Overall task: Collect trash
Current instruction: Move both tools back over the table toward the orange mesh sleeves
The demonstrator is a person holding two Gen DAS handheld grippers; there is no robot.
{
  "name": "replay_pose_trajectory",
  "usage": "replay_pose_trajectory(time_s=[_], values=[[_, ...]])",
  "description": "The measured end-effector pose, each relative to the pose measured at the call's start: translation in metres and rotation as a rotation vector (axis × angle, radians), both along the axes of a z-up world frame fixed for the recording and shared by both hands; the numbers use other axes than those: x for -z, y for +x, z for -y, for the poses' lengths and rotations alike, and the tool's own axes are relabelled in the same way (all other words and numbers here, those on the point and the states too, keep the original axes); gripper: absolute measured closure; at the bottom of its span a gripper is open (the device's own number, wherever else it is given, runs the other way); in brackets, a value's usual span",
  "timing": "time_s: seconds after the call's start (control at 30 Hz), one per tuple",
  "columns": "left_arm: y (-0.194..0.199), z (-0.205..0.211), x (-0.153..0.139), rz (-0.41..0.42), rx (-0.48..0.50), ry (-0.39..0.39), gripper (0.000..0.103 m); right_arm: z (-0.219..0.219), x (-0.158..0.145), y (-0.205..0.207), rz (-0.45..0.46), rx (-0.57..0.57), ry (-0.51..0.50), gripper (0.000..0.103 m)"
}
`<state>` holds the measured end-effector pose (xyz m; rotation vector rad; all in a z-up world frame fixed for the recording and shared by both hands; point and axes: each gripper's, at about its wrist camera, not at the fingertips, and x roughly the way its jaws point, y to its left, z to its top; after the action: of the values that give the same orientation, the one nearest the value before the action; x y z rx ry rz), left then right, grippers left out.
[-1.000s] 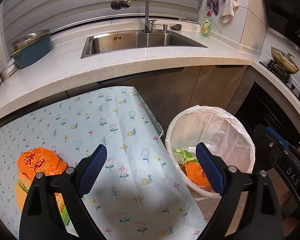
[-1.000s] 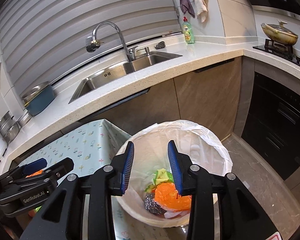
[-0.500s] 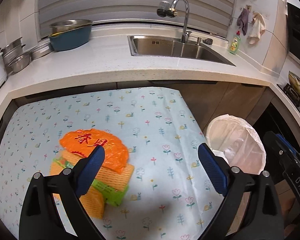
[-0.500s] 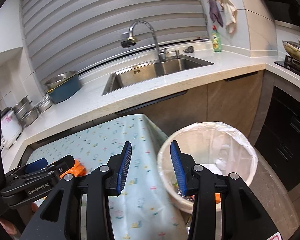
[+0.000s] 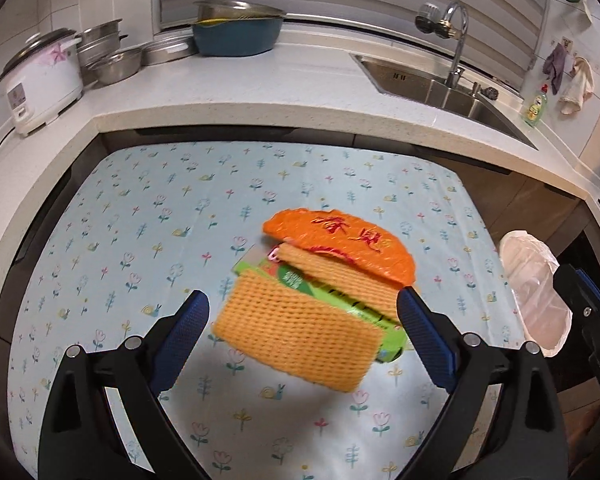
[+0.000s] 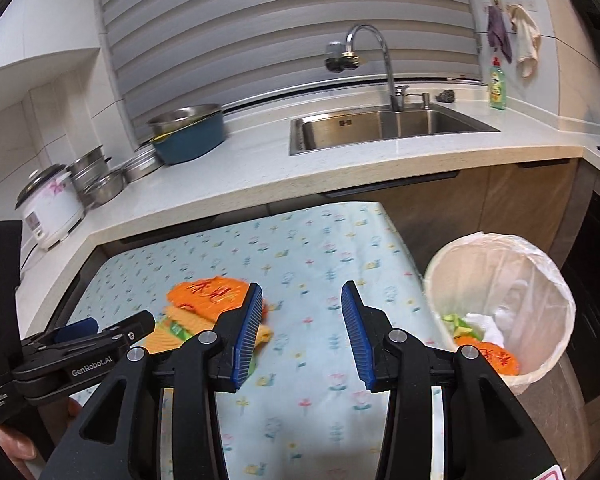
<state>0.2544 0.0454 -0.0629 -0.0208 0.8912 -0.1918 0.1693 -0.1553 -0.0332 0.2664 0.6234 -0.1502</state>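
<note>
Left wrist: wide-open left hand-held gripper [image 5: 303, 327] over ribbed orange foam netting [image 5: 296, 338], crinkled wrapper [image 5: 340, 242].

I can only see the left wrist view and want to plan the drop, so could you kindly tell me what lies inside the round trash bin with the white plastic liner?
Observer: The right wrist view looks into the round trash bin. A crinkled orange wrapper lies at its bottom.
Operator: Thank you. Is anything else in there?
Observer: Yes, some green scraps and crumpled white paper lie beside the wrapper.
Operator: And is the right gripper carrying anything?
Observer: No. The right gripper is open, and only the flowered light-blue tablecloth shows through its gap.
</note>
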Motion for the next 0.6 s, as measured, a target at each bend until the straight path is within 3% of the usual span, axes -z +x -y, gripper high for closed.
replay_pose_trajectory(time_s=[0.33, 0.6], values=[[0.009, -0.055, 0.045, -0.199, -0.120, -0.124, 0.013, -0.044, 0.015, 0.012, -0.038, -0.046, 0.003, 0.062], [0.026, -0.055, 0.075, -0.292, -0.135, -0.197, 0.029, -0.052, 0.025, 0.020, -0.065, -0.054, -0.002, 0.062]])
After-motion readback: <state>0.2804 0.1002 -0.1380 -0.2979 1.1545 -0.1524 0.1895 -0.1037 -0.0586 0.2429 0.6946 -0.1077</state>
